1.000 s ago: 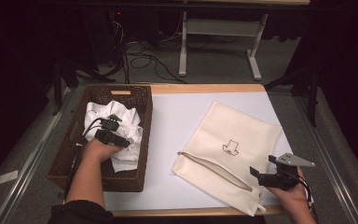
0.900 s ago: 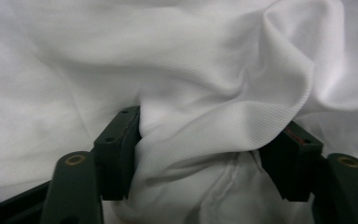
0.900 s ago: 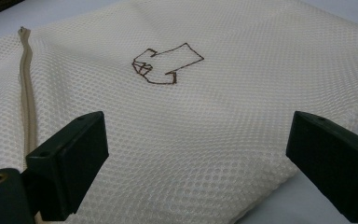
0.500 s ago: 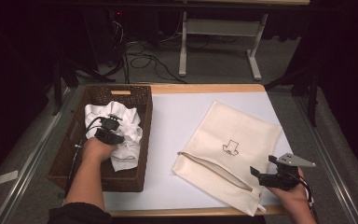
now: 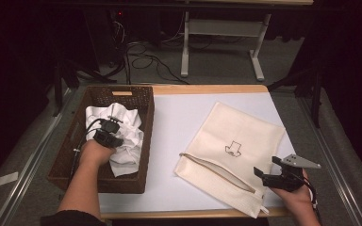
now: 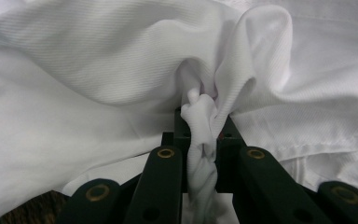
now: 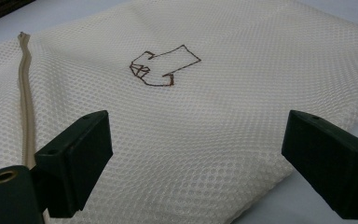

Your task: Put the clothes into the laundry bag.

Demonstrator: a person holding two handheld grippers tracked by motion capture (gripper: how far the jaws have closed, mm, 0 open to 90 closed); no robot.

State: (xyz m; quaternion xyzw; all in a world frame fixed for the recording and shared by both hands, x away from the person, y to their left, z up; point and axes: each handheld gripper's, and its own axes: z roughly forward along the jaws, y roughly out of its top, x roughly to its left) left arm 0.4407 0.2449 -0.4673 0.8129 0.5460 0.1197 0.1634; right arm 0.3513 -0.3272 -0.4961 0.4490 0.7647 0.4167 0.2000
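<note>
Basket (image 5: 70, 155): at the table's left edge, walls close around the cloth.
Cloth (image 5: 122, 136): crumpled in the basket, no clear long axis.
Left gripper (image 6: 200, 140): jaws just closed, pinching a cloth fold.
Mat (image 5: 179, 122): bare between basket and bag.
Bag (image 5: 235, 150): lies diagonally, zipper (image 5: 217, 172) toward the person.
Right gripper (image 7: 196, 163): jaws spread over the bag's near corner.

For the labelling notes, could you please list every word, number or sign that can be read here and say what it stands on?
No words or numbers can be read.
One sign: a small brown outline of a folded shirt, stitched on the cream mesh laundry bag.
White garment in the wicker basket: no print visible.
</note>
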